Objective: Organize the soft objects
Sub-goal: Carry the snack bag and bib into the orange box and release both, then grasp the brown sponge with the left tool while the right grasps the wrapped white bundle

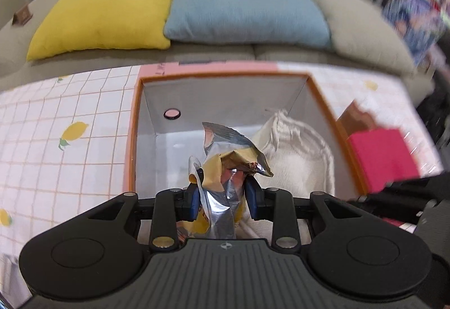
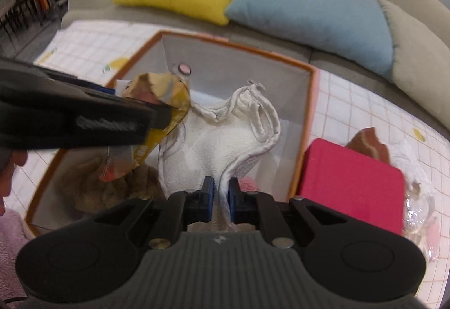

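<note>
My left gripper (image 1: 222, 185) is shut on a crumpled yellow and silver snack bag (image 1: 225, 165) and holds it over the open orange-rimmed box (image 1: 135, 123). The bag also shows in the right wrist view (image 2: 157, 100), with the left gripper coming in from the left. My right gripper (image 2: 220, 190) is shut on the edge of a white cloth drawstring pouch (image 2: 225, 137), held over the box (image 2: 306, 123). The pouch also shows in the left wrist view (image 1: 295, 151). A brown plush thing (image 2: 112, 190) and something pink (image 2: 249, 183) lie on the box floor.
The box stands on a table with a lemon-print checked cloth (image 1: 70, 117). A pink block (image 2: 351, 185) and a brown item (image 2: 368, 143) lie right of the box, with clear wrapping (image 2: 419, 196) beyond. A sofa with yellow (image 1: 107, 5), blue (image 1: 242, 5) and beige cushions lies behind.
</note>
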`<state>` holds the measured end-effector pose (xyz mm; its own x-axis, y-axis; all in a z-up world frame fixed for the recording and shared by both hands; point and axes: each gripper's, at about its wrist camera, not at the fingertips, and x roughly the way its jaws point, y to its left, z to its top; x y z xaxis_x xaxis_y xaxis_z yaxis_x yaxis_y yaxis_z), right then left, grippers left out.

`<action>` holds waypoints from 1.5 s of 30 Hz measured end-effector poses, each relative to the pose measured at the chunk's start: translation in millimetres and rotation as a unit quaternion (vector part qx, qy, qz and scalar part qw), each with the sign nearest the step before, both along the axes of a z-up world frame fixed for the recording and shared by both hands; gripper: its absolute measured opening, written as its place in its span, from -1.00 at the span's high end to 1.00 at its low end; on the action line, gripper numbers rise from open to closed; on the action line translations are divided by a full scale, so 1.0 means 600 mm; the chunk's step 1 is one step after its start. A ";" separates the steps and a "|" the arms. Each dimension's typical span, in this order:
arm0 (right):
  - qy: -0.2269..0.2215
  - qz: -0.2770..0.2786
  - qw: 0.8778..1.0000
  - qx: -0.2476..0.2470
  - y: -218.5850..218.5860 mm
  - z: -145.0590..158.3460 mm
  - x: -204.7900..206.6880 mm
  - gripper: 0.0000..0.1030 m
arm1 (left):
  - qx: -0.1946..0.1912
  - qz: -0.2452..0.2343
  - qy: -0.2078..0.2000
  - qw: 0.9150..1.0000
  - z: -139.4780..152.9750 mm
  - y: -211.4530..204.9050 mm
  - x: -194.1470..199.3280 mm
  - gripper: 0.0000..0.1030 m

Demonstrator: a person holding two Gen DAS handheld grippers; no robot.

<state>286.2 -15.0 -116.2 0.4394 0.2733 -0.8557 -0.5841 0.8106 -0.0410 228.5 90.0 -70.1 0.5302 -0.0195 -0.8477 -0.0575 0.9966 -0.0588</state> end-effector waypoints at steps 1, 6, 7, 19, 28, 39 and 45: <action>-0.004 0.004 1.000 -0.008 0.005 -0.005 0.002 0.84 | 0.006 -0.004 0.006 1.000 -0.008 -0.004 0.003 0.30; 0.001 0.026 0.999 -0.033 0.021 -0.026 0.019 0.82 | 0.028 -0.010 0.034 0.999 -0.036 -0.021 0.016 0.29; 0.006 0.028 0.999 -0.033 0.023 -0.031 0.022 0.81 | 0.034 -0.012 0.035 0.999 -0.038 -0.022 0.017 0.29; 0.001 0.043 0.998 -0.034 0.013 -0.039 0.023 0.65 | 0.050 -0.012 0.047 0.998 -0.039 0.000 0.020 0.03; -0.035 0.042 0.998 -0.002 -0.016 0.024 -0.009 0.31 | 0.045 -0.018 0.007 0.999 0.027 -0.007 -0.009 0.00; -0.088 -0.024 0.992 0.088 -0.128 0.135 -0.090 0.08 | 0.003 -0.024 -0.083 0.996 0.145 -0.061 -0.103 -0.01; -0.118 -0.073 0.984 0.108 -0.203 0.144 -0.155 -0.10 | -0.015 -0.038 -0.132 0.990 0.168 -0.104 -0.165 -0.10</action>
